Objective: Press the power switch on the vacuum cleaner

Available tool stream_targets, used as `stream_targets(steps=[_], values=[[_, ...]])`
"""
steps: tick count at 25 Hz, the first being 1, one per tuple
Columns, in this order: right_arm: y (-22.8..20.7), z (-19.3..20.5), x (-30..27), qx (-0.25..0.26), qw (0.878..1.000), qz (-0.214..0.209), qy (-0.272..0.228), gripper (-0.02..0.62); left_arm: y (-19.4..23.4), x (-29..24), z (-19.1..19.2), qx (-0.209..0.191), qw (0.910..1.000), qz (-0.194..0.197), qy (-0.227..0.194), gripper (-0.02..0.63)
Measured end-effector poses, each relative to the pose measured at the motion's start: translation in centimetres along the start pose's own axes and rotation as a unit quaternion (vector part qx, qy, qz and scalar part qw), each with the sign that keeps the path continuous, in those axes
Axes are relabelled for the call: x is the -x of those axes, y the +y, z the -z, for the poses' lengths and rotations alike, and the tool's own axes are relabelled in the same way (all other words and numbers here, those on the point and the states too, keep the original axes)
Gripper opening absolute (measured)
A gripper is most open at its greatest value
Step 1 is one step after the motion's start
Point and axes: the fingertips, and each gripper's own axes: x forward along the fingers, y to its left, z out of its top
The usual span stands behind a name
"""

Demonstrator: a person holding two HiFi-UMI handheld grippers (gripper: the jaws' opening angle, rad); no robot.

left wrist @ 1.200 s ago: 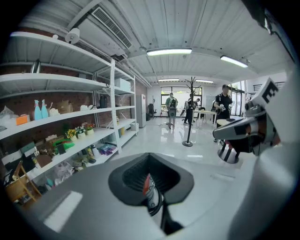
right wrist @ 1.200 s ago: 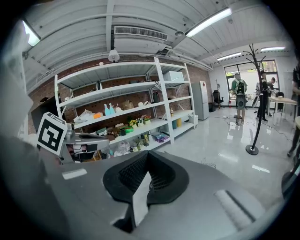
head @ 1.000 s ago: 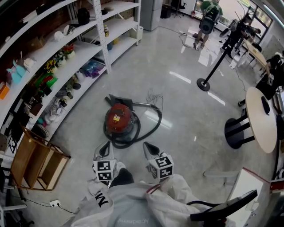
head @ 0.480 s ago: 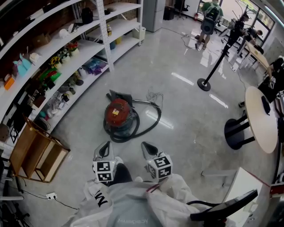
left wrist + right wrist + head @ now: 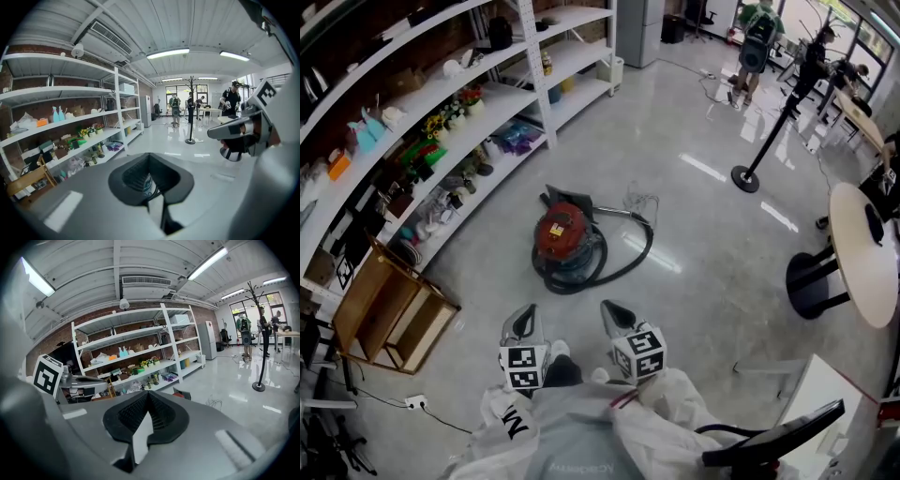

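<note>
The red vacuum cleaner [image 5: 563,233] stands on the grey floor with its black hose [image 5: 623,264] coiled round it and a dark nozzle behind it. Both grippers hang low in the head view, well short of the vacuum and not touching it. My left gripper [image 5: 523,315] is shut with nothing in it, and so is my right gripper [image 5: 613,310]. In the left gripper view the jaws of the left gripper [image 5: 149,157] meet at the tips. The right gripper [image 5: 147,394] shows the same in its own view, with a bit of the vacuum cleaner [image 5: 182,393] just past it.
White shelves [image 5: 441,122] full of small items run along the left. A wooden crate [image 5: 389,314] stands at the lower left, with a floor socket [image 5: 417,403] near it. To the right are a black stand [image 5: 752,176] and a round table [image 5: 861,251]. A person [image 5: 758,37] stands far back.
The head view has shifted, so the vacuum cleaner now sits a little lower and further right in the picture. Both grippers stay shut in the same place before me.
</note>
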Motion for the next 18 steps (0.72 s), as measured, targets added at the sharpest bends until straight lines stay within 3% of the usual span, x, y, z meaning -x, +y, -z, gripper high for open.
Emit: stream_targets(steps=[18], values=[[1.1,1.3,0.6,-0.02,1.0,0.01,0.011,0.0,-0.8,0.8,0.5,-0.012,0.9994,0.026,0.019,0.0]])
